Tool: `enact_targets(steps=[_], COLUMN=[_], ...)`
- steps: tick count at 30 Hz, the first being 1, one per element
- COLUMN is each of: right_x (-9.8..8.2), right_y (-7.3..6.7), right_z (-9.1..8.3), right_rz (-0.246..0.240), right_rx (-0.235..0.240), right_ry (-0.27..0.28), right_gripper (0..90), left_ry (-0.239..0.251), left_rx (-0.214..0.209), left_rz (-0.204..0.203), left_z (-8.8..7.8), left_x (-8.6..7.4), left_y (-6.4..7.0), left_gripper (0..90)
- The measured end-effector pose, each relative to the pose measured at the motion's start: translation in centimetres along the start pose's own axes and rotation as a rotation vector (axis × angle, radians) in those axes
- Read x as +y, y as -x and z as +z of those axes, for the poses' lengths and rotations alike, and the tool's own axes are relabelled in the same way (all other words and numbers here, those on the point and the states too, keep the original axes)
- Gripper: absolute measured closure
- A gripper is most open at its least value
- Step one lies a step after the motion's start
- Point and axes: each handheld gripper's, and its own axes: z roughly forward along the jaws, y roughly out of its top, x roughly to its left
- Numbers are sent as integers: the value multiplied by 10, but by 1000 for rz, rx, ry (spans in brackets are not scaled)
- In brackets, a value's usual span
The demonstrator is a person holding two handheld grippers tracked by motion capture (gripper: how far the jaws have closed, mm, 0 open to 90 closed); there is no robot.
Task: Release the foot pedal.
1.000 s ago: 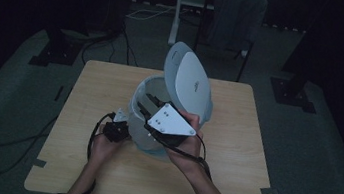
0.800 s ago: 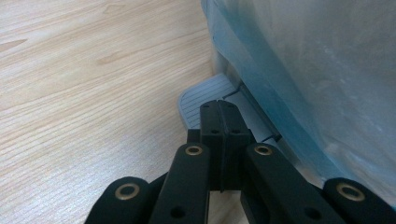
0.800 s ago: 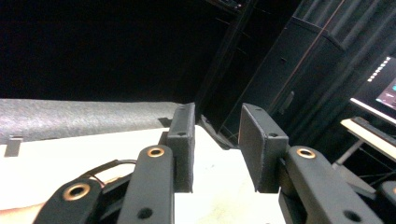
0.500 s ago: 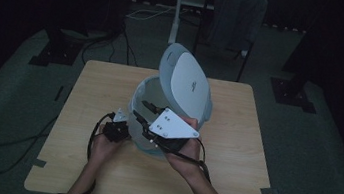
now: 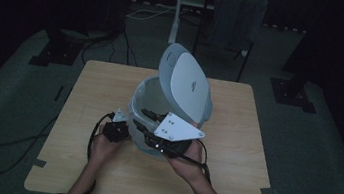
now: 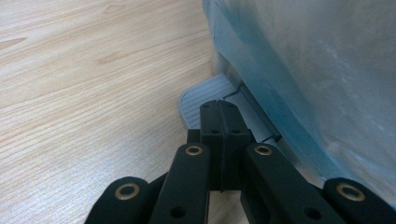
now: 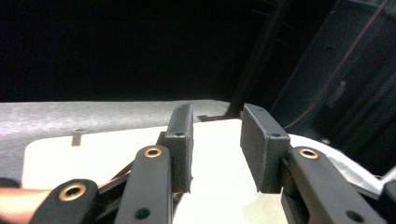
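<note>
Standing mid-desk point(image 5: 110, 89) in the high view, a pedal bin point(image 5: 145, 104) has its lid point(image 5: 187, 81) raised; the left gripper point(image 5: 116, 131) sits at its near-left base, the right gripper point(image 5: 152, 137) at its near rim. In the left gripper view, closed jaws press the grey pedal point(image 6: 198, 95) beside the blue liner point(image 6: 299, 70). In the right gripper view, the jaws stand apart, empty.

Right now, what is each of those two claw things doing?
Left gripper: shut, empty, tips on the bin's pedal.
Right gripper: open, holding nothing.
</note>
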Motion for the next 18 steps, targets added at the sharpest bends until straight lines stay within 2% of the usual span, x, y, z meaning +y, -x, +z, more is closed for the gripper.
enact_targets(steps=[7,11,15,18], right_x=[-10,-21,-30,-37], right_y=[1,2,4,8], right_z=[-12,-21,-30,-40], right_rz=[32,58,56,75], right_rx=[65,108,84,105], right_ry=[-11,-26,-59,-75], right_gripper=[626,618,618,626], left_ry=[0,13,18,18], left_rx=[0,-14,-17,-15], left_rz=[-4,-20,-24,-25], left_z=[0,-1,-2,-2], left_x=[0,-1,-1,0], left_y=[0,-2,-3,-2], left_gripper=[900,900,893,892])
